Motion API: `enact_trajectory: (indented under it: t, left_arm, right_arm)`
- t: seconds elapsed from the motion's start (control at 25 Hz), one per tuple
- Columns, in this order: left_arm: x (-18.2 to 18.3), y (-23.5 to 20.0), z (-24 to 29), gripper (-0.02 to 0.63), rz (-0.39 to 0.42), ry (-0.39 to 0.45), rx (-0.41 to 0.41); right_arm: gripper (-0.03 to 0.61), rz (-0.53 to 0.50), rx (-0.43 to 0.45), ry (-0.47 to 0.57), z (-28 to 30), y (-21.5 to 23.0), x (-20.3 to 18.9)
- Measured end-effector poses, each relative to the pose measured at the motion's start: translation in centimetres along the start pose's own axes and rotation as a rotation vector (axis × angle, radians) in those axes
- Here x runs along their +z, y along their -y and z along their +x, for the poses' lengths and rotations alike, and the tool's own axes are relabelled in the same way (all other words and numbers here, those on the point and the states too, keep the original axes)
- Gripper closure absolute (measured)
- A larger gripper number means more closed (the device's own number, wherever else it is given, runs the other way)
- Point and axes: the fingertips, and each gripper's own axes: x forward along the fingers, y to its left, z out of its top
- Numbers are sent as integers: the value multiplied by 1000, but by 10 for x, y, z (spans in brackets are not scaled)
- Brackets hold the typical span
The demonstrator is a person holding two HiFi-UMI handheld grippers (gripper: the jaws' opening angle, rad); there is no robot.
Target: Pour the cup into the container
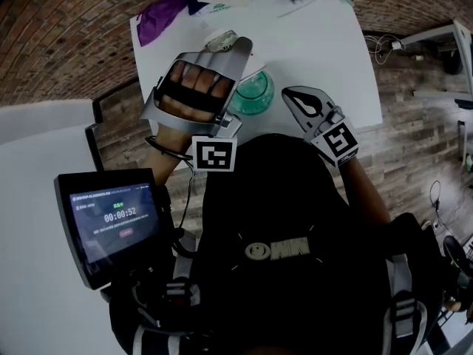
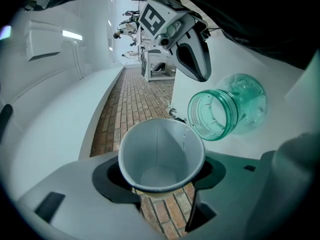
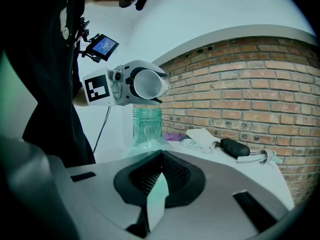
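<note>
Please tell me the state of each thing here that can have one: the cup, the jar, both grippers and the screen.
paper cup: tipped on its side above the jar, looks empty except for a few drops inside.
green jar: upright, no lid, mouth open.
left gripper: closed on the paper cup.
right gripper: shut, holding nothing.
screen: on, showing a timer.

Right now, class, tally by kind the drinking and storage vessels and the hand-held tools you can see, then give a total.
White paper cup: 1
Clear green plastic jar: 1
Hand-held grippers: 2, the left gripper and the right gripper
Total: 4
</note>
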Motion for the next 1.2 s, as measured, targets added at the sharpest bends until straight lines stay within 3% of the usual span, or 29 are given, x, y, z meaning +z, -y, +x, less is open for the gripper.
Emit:
enact_trajectory:
  t: [0.48, 0.64, 0.72, 1.2]
  left_arm:
    - [10, 8, 1, 310, 135, 59, -21]
    - [13, 15, 1, 310, 141, 67, -44]
    - [14, 17, 1, 311, 91, 71, -65]
    - [-23, 47, 7, 310, -487, 0, -258]
  right_arm:
    - [574, -4, -4, -4, 0, 3, 0]
    - [575, -4, -9, -1, -1, 3, 1]
    - [575, -2, -11, -1, -1, 3, 2]
    - [574, -1, 4, -8, 1, 1, -4]
